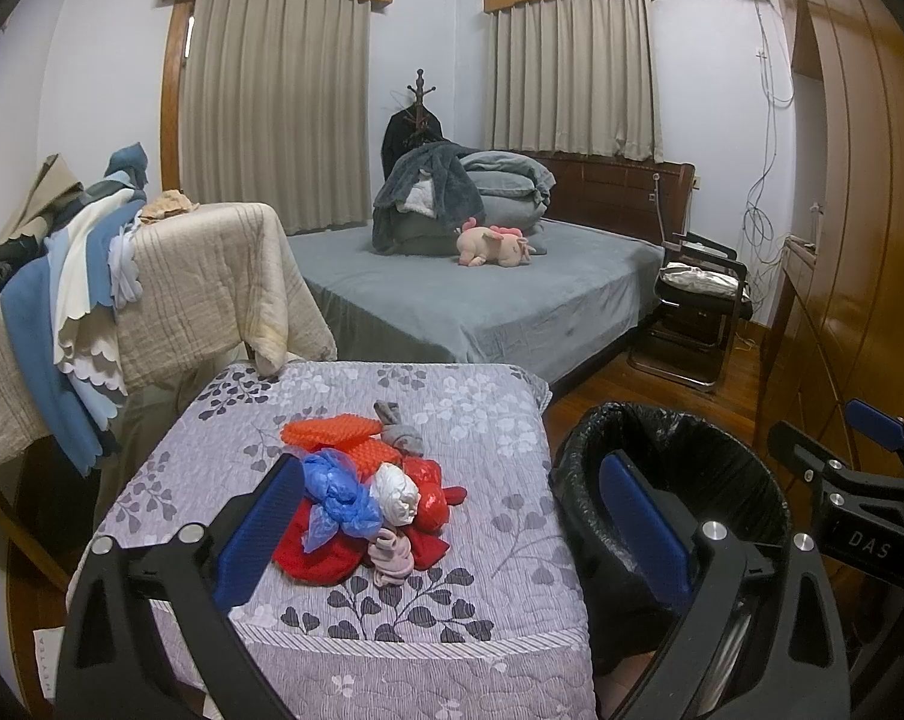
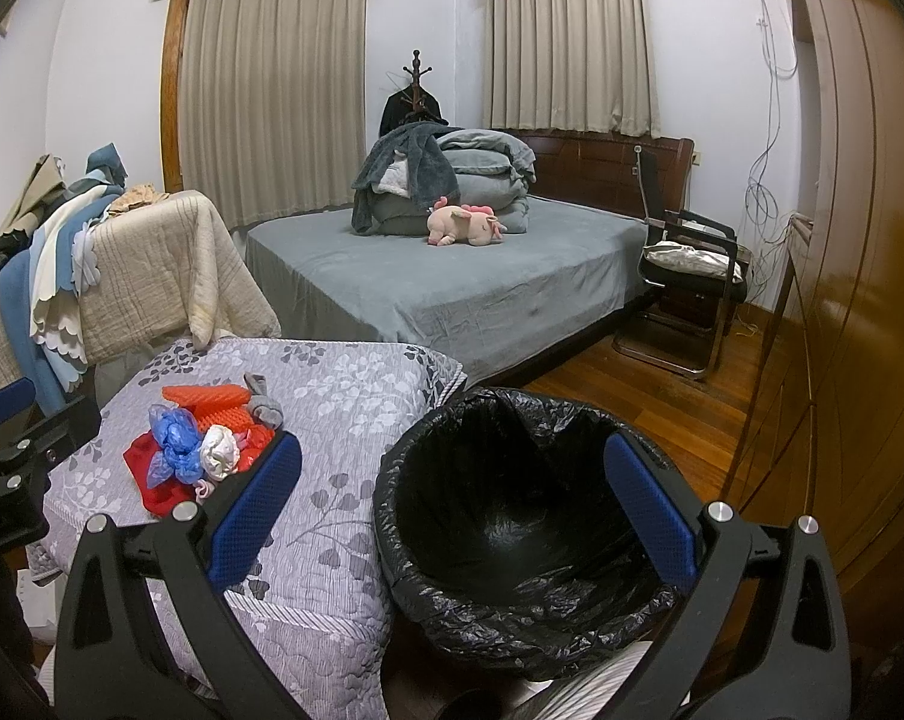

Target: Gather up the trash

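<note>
While both tools hung in the air above the near end of the room, neither held anything. The left gripper [image 1: 452, 531] stood wide open over the quilted table [image 1: 499, 420], its blue pads spread to either side of the trash pile [image 1: 365, 501]. That pile lay on the floral quilt: orange foam netting [image 1: 332, 433], a crumpled blue plastic bag [image 1: 338, 495], a white wad [image 1: 396, 501], red wrappers, a grey sock-like scrap [image 1: 399, 431] behind and a small pink piece [image 1: 392, 555] in front. The right gripper [image 2: 454, 507] was likewise fully open, empty, and poised above the trash bin [image 2: 452, 591], which stood on the wooden floor [image 2: 649, 384] just beside the table's right edge. A black liner [image 2: 511, 414] covered the bin, and nothing showed inside it. Behind them a bed [image 2: 452, 288] with grey sheets carried folded bedding and a pink plush toy [image 2: 463, 227]. A chair [image 2: 691, 276] stood by the headboard, and draped cloths [image 1: 92, 300] hung over furniture on the left.
</note>
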`<state>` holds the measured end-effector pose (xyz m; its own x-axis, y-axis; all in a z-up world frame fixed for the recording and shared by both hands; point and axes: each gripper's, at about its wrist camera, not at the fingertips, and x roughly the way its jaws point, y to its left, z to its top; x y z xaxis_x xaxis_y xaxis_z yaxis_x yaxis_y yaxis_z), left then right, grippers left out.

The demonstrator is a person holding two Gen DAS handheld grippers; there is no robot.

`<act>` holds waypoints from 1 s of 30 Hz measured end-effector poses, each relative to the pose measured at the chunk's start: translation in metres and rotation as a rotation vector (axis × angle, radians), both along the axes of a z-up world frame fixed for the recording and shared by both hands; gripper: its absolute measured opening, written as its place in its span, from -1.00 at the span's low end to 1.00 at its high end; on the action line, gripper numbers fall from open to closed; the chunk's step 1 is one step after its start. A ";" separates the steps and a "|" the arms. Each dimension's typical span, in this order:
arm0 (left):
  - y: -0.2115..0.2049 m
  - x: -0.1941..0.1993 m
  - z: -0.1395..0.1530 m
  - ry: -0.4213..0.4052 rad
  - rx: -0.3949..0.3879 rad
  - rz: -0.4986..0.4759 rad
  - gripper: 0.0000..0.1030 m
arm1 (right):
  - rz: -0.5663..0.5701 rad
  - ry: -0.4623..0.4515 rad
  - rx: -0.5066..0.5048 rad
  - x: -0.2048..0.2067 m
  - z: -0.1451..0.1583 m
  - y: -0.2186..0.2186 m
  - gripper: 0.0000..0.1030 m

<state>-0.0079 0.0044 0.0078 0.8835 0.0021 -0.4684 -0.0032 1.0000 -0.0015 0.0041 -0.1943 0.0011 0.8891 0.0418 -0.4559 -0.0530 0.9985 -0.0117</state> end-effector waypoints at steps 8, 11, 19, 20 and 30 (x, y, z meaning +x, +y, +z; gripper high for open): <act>0.000 0.001 -0.002 0.000 -0.001 -0.001 0.88 | 0.001 0.001 0.000 0.000 0.001 0.000 0.91; 0.000 0.002 -0.002 0.001 -0.001 -0.001 0.88 | 0.000 0.003 0.000 0.000 0.003 0.001 0.91; 0.002 0.003 -0.007 0.004 -0.003 -0.001 0.88 | 0.002 0.002 -0.002 0.004 -0.001 0.001 0.91; 0.003 0.002 -0.011 0.004 -0.004 0.001 0.88 | 0.001 0.003 -0.001 0.004 0.000 0.001 0.91; 0.009 -0.003 -0.019 0.004 -0.007 0.017 0.88 | 0.019 0.011 -0.004 0.014 -0.016 0.024 0.91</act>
